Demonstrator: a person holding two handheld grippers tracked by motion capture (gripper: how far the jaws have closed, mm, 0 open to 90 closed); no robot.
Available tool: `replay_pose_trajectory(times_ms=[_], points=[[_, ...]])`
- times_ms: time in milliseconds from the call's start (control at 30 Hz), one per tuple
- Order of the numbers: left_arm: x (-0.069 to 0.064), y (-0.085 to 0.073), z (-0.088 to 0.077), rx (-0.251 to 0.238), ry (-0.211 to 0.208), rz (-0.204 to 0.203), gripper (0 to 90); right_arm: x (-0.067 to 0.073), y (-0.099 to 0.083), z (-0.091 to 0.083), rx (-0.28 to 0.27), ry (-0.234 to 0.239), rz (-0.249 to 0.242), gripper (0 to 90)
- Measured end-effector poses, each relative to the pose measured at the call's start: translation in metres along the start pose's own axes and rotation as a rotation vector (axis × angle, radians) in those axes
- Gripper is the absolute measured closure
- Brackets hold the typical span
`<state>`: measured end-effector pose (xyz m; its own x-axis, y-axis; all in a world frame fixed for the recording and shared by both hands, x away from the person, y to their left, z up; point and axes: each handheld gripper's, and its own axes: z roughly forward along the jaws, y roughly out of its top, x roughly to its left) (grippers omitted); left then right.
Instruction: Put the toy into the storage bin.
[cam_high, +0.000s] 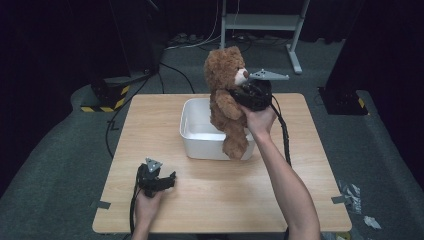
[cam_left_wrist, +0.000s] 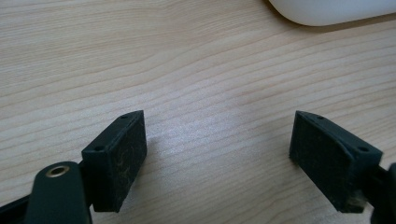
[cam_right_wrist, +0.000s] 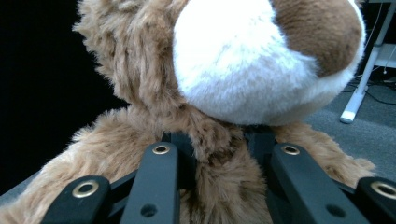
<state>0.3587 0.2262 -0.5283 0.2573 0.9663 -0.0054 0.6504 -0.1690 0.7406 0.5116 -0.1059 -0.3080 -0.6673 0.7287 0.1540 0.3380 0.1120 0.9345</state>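
A brown teddy bear (cam_high: 226, 95) with a white muzzle hangs upright over the white bin (cam_high: 192, 135), its legs dangling across the bin's front right rim. My right gripper (cam_high: 243, 94) is shut on the bear's chest fur just under the chin. Up close in the right gripper view, the teddy bear (cam_right_wrist: 219, 88) has a tuft of its fur pinched between the black jaws of my right gripper (cam_right_wrist: 219, 154). My left gripper (cam_high: 170, 179) rests low over the table near the front left, open. In the left gripper view my left gripper (cam_left_wrist: 217, 149) has only bare wood between its pads.
The wooden table (cam_high: 300, 165) has free surface around the bin on all sides. A corner of the white bin (cam_left_wrist: 331, 11) shows ahead of the left jaws. Beyond the table lie grey carpet, cables and a metal stand (cam_high: 295, 45).
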Motion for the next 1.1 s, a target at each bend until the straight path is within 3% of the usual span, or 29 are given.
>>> replay_pose_trajectory(times_ms=[1100], points=[[0.0,0.0,0.0,0.003,-0.005,-0.001,18.7,0.002,-0.011,0.025,0.065,-0.016,-0.004,71.6]])
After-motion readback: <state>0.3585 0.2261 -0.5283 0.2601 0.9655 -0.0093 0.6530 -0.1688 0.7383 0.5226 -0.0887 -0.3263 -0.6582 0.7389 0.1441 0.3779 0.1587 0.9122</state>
